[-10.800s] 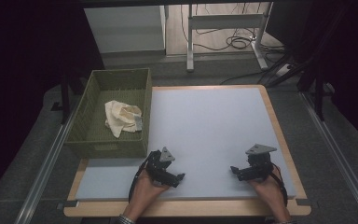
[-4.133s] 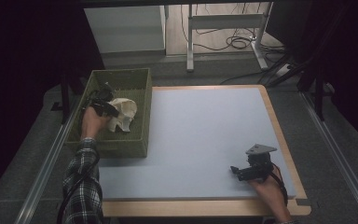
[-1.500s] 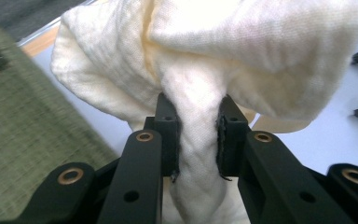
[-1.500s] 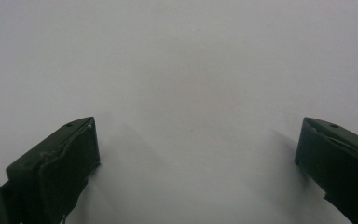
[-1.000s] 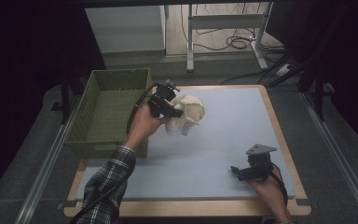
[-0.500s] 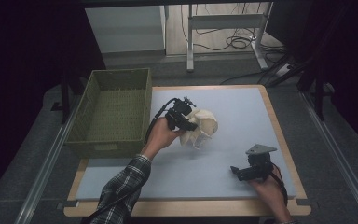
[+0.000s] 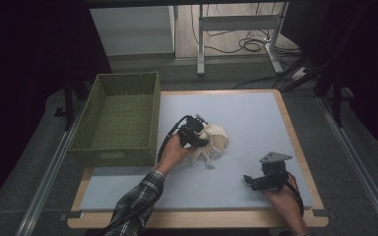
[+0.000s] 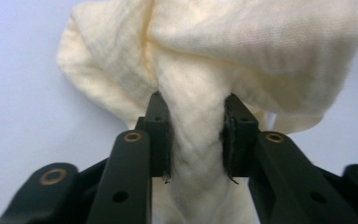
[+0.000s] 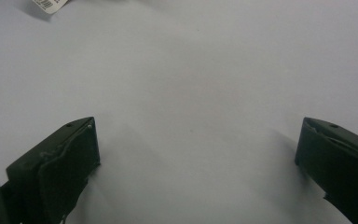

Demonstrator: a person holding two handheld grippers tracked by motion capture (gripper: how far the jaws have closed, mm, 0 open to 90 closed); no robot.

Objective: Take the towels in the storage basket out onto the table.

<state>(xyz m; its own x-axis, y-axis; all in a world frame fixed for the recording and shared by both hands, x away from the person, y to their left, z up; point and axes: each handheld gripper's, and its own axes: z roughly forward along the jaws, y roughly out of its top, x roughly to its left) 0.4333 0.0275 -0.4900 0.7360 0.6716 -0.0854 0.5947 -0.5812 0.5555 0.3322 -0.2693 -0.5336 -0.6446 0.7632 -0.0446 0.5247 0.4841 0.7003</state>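
One crumpled cream cotton cloth [image 7: 214, 143] sits near the middle of the pale blue mat surface [image 7: 256, 118], lower part touching the mat. Left gripper [image 7: 199, 139] is clamped on it: in the left gripper view a twisted fold of the cloth [image 8: 200, 93] is pinched between the two black jaws, rest of the fabric bunched above and beyond them. One white tag [image 7: 210, 163] hangs off the cloth's near edge; same tag corner shows at top left of the right gripper view [image 9: 48, 4]. Right gripper [image 7: 256, 181] rests on the mat at the near right, well apart from the cloth, jaws spread wide with nothing between them; one grey three-cornered plate [image 7: 275, 158] on top. One green woven rectangular basket [image 7: 93, 113] stands at the left edge of the surface, nothing in it. Two hands, two grippers; left sleeve [image 7: 135, 201] is plaid. Floor beyond the surface: one white metal frame [image 7: 236, 24], loose black cables [image 7: 248, 45].
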